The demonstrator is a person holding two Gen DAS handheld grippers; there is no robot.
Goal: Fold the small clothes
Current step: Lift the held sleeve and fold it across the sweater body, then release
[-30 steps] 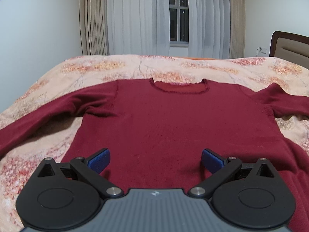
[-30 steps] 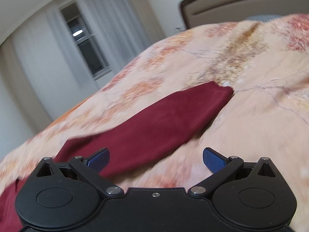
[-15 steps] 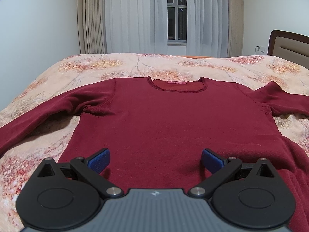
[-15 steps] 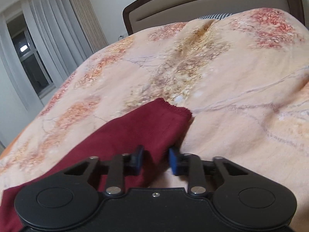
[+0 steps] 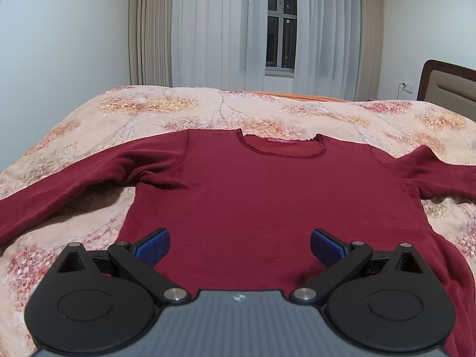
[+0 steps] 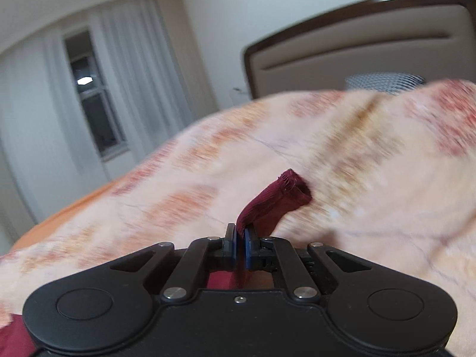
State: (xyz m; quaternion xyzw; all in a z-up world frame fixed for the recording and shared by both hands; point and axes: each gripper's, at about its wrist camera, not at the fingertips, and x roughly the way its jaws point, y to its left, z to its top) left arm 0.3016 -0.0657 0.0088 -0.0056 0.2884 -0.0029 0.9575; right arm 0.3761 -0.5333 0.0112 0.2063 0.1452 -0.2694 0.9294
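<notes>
Maroon cuff (image 6: 278, 200) is now pinched between the closed right gripper (image 6: 241, 241) and raised off the bedspread (image 6: 372, 178), where half a second ago it lay flat. The sweater (image 5: 267, 205) is kept spread out below the wide-open left gripper (image 5: 239, 247), unchanged.

Left sleeve of sweater (image 5: 258, 208) runs off left edge of left wrist view; right sleeve (image 5: 440, 175) cut by right edge. Near hem hidden behind left gripper (image 5: 239, 248) body. Neck label (image 5: 281, 141) too small to read. Headboard (image 5: 446, 89) cut off at far right. In right wrist view, bedspread (image 6: 372, 163) and curtains (image 6: 136, 68) motion-blurred; sleeve cuff (image 6: 279, 202) beyond right gripper (image 6: 241, 239) mostly hidden below its body.
</notes>
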